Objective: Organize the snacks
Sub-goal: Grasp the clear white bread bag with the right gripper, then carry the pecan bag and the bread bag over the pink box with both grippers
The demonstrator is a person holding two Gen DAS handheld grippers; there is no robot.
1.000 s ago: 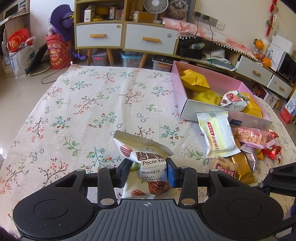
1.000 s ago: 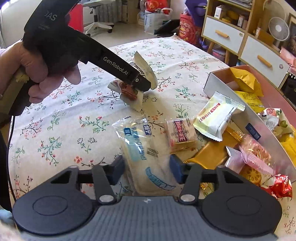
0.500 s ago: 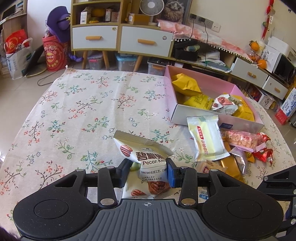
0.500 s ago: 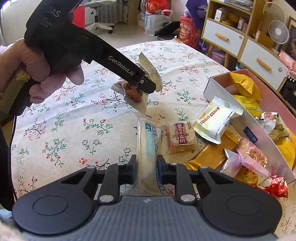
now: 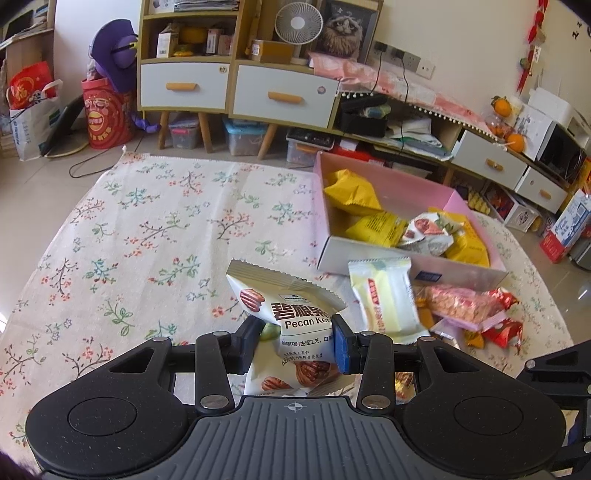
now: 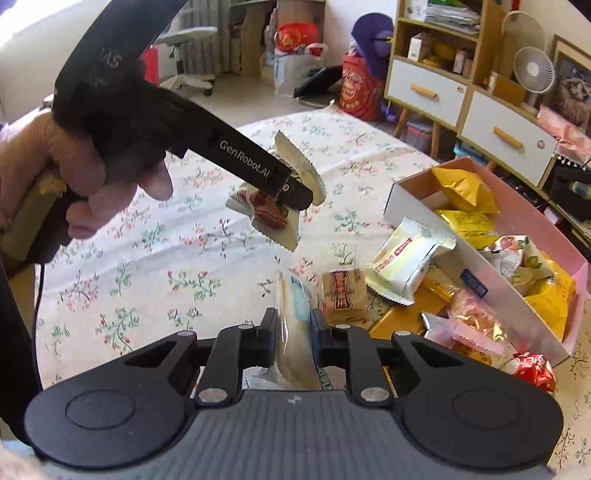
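Observation:
My left gripper [image 5: 297, 341] is shut on a white pecan snack packet [image 5: 288, 314] and holds it above the floral tablecloth; it also shows in the right wrist view [image 6: 291, 192]. My right gripper [image 6: 293, 332] is shut on a clear packet with blue print [image 6: 295, 325], lifted off the cloth. The pink box [image 5: 413, 192] holds yellow packets [image 5: 351, 192] and a pecan packet [image 5: 428, 232]. Loose snacks lie before it: a pale yellow packet [image 5: 384, 299], a pink one [image 5: 461, 302], a red one [image 5: 502, 332], a brown square packet [image 6: 343, 295].
The table [image 5: 147, 236] has a floral cloth. Behind it stand a cabinet with white drawers [image 5: 236, 92], a fan [image 5: 299, 22], storage bins [image 5: 243, 136] and a red bag [image 5: 105, 118] on the floor. The box's white front wall [image 6: 461, 273] faces the snack pile.
My right gripper closed on the clear packet and lifted it. My left gripper rose and drew back a little with the pecan packet.

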